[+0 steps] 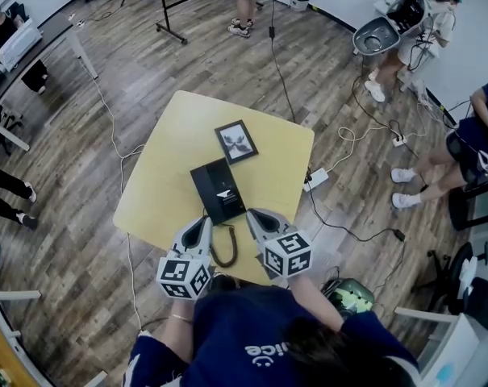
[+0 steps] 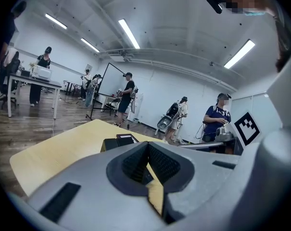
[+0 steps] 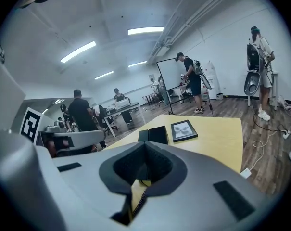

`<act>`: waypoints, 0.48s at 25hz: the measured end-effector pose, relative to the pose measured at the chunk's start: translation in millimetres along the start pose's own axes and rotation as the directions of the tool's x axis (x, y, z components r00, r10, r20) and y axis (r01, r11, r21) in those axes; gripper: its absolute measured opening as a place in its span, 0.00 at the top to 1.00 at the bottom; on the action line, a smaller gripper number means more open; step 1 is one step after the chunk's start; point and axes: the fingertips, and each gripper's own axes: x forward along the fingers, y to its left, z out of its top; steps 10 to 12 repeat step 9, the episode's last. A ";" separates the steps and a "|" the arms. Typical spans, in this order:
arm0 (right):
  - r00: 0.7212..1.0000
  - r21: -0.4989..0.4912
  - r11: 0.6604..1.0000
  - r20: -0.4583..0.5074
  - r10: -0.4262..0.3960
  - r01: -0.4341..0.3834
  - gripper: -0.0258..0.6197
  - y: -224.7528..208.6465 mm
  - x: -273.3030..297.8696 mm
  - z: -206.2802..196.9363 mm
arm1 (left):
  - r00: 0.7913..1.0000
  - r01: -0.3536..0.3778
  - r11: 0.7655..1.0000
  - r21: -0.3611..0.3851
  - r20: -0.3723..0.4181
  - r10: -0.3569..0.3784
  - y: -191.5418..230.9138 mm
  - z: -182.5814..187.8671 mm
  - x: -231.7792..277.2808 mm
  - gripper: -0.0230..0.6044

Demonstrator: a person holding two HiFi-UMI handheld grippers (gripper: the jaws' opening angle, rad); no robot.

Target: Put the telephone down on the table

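The telephone lay flat on the yellow table, close to the edge nearest the person holding the tools. Its black coiled cord was looped between it and that edge. Neither tool had hold of it. The left gripper hung over the near edge just left of the cord, its jaws clenched together on nothing — only bare tabletop showed past the ribbed pads. The right gripper sat just on the other side of the cord, likewise closed tight and empty (the cord showed through the slit beneath its pads, not between them). Both tips pointed toward the phone's near end and were close to it; whether either touched it I couldn't tell. Further in, toward the table's middle, a small framed picture lay flat — just beyond the phone and apart from it. Several people stood or sat about the room on the wood floor.
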 end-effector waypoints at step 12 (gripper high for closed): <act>1.000 -0.014 1.000 -0.003 -0.012 0.012 0.95 -0.5 2.5 -0.2 | 1.000 -0.008 1.000 0.004 -0.007 0.008 4.2 -0.9 -0.8 0.96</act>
